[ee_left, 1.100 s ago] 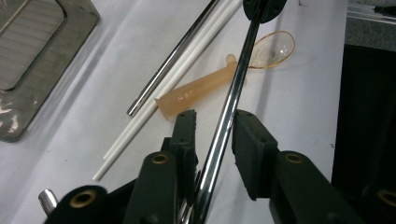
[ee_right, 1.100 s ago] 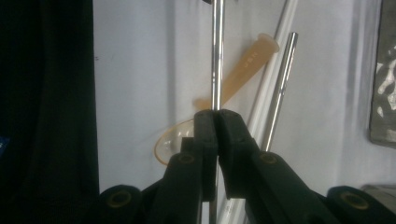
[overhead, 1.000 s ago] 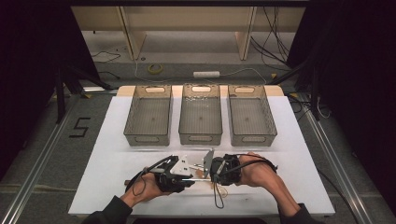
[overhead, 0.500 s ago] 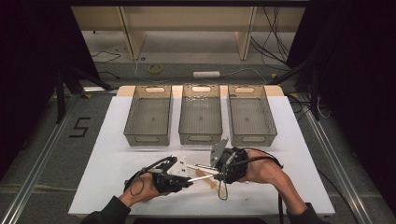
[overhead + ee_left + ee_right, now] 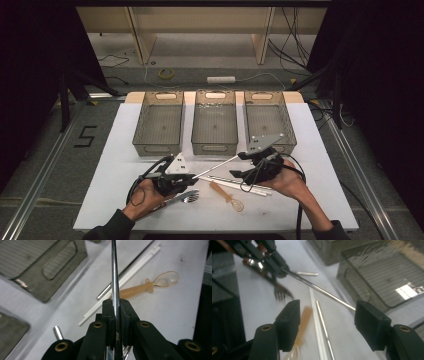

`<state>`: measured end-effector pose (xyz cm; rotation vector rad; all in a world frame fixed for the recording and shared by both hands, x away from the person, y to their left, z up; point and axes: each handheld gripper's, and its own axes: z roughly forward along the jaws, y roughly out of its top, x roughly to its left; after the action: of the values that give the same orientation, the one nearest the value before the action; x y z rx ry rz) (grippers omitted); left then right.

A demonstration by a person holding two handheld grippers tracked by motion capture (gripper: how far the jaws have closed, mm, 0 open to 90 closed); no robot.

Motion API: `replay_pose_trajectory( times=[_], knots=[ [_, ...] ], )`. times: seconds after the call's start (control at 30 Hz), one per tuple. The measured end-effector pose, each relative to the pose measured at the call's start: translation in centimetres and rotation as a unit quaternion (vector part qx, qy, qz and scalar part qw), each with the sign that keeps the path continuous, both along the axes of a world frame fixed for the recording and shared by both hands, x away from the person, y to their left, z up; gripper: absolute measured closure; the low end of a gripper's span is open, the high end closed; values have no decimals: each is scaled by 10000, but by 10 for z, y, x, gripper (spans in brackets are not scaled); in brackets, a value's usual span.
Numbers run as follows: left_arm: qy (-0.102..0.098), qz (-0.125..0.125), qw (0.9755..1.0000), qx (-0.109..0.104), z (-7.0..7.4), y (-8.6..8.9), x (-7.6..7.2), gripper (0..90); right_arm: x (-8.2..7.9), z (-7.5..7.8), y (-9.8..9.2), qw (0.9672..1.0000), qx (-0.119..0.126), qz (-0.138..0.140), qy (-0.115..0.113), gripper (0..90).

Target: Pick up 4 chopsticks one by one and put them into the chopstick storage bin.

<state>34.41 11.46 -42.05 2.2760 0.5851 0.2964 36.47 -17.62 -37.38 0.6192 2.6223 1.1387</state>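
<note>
So the big white table has three grey mesh bins lined up toward 12 o'clock, nothing visible in them, and the cutlery pile sits down at 6: a fork, an amber plastic spoon, a pair of white chopsticks and another metal chopstick lying flat beside them. The thing in play is a single metal chopstick, off the table and slanting up toward 2 o'clock. The left gripper is clamped tight on its lower end; in the left gripper view the rod runs straight up between the pinched jaws. The right gripper sits at the rod's far end, and its jaws have just been opening, so they stand wide, with the tip close by one pad but not pressed. Looks like a handover that's just finished, left hand now owning the chopstick. Next move is probably carrying it toward 12 and dropping it in one of the bins, and it needs tipping so the long rod clears the rim instead of bridging it.
</note>
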Motion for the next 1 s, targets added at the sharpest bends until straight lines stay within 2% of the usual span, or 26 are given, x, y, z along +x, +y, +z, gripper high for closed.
replay_pose_trajectory(
  times=[0.03,0.07,0.1,0.27,0.3,0.37,0.47,0.5,0.53,0.7,0.8,0.93,1.0],
  knots=[
    [-4,90,9999,-73,0,1,1,833,0,-4,-7,9996,248,-148,16,374],
    [13,147,9998,-109,0,3,2,833,0,-4,-7,9996,248,-148,16,374],
    [-2,198,9997,-146,1,4,4,832,-1,-9,-13,9985,456,-287,15,364],
    [-43,570,9978,-351,6,13,10,833,-4,-21,-22,9967,622,-512,-30,344],
    [-65,625,9974,-352,7,16,13,832,-4,-26,-26,9956,701,-611,79,328],
    [-114,796,9960,-385,10,21,17,833,-4,-29,-29,9954,703,-650,94,325],
    [-144,1076,9929,-479,12,29,26,832,-5,-31,-30,9953,681,-676,98,321],
    [-145,1260,9905,-530,13,35,33,832,-6,-32,-31,9952,681,-693,104,314],
    [-145,1260,9905,-530,13,35,33,832,-7,-33,-31,9951,689,-696,116,310],
    [-217,1687,9838,-564,15,51,50,832,-11,-37,-34,9941,767,-752,130,305],
    [-214,1951,9783,-670,16,59,60,832,-12,-38,-35,9939,796,-756,129,304],
    [-250,2209,9727,-659,16,69,71,833,-16,-39,-34,9940,796,-737,155,303],
    [-322,2360,9696,-562,16,73,77,832,-16,-40,-34,9939,793,-750,148,302]
  ],
)
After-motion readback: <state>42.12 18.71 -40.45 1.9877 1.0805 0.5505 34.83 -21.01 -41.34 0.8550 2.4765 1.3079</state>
